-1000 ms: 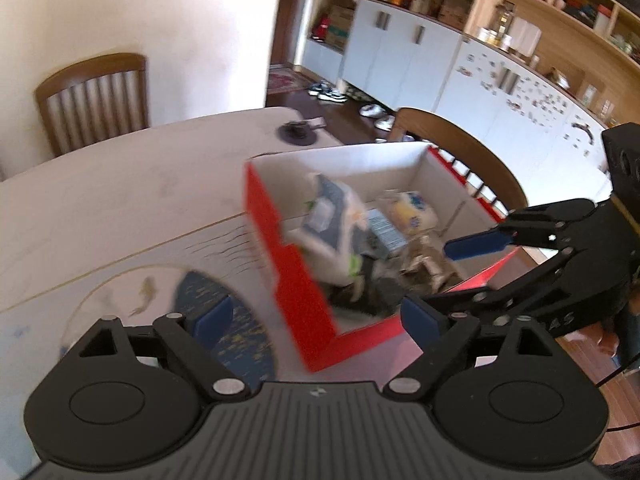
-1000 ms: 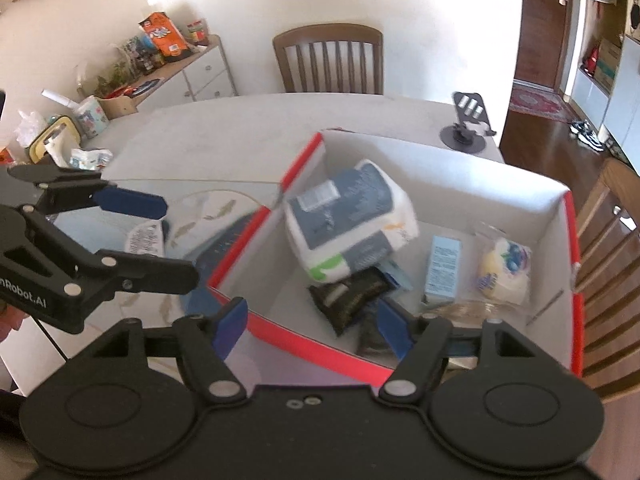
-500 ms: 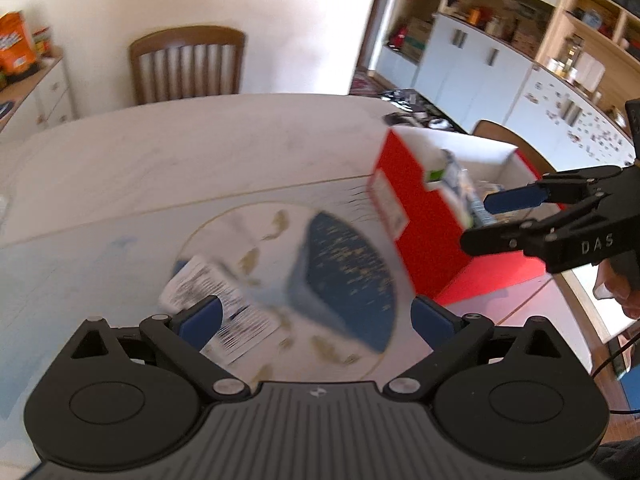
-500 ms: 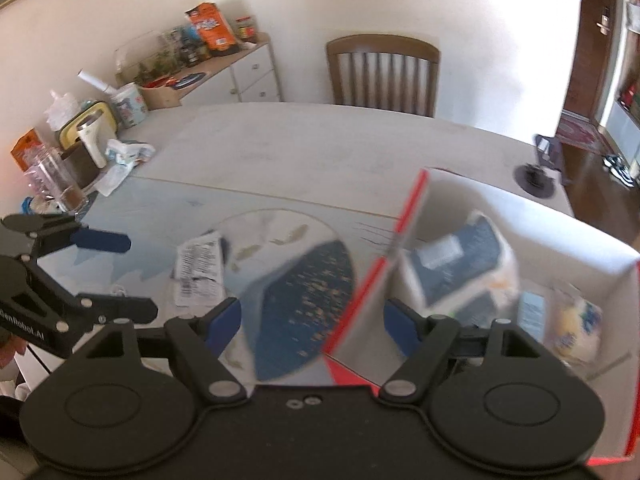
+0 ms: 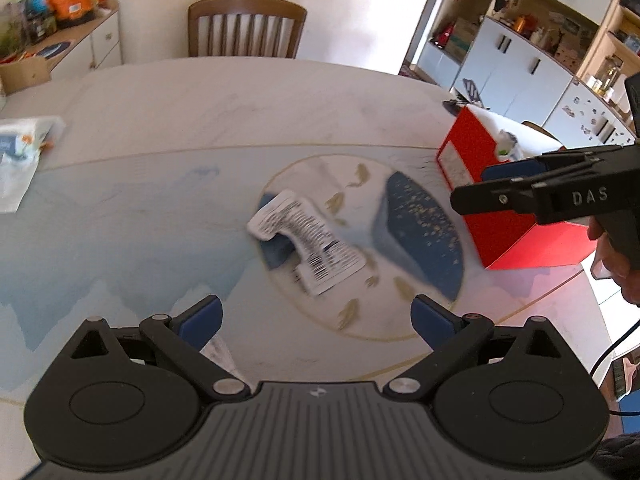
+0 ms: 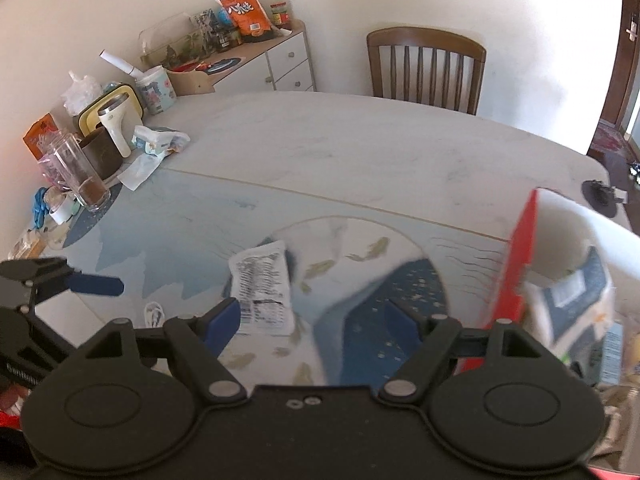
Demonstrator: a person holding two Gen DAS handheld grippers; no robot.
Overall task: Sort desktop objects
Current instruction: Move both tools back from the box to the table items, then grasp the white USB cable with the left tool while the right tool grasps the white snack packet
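A white sachet with black print [image 5: 306, 242] lies on the round fish-pattern mat [image 5: 416, 220] in the middle of the table; it also shows in the right wrist view [image 6: 262, 288]. My left gripper [image 5: 318, 318] is open and empty, just short of the sachet. My right gripper [image 6: 312, 318] is open and empty, above the mat beside the sachet; it also shows in the left wrist view [image 5: 516, 188]. The red box [image 5: 474, 168] stands at the right, holding a blue-white pack [image 6: 572, 304] and other items.
A chair [image 5: 246, 28] stands at the table's far side. Jars, a cup and a tissue pack [image 6: 160, 142] crowd the table's left end. A small white item [image 6: 154, 314] lies near the front edge. A phone stand [image 6: 600, 198] sits behind the box.
Both grippers have swung left, away from the red box and toward the sachet on the mat. Both stay open and empty.
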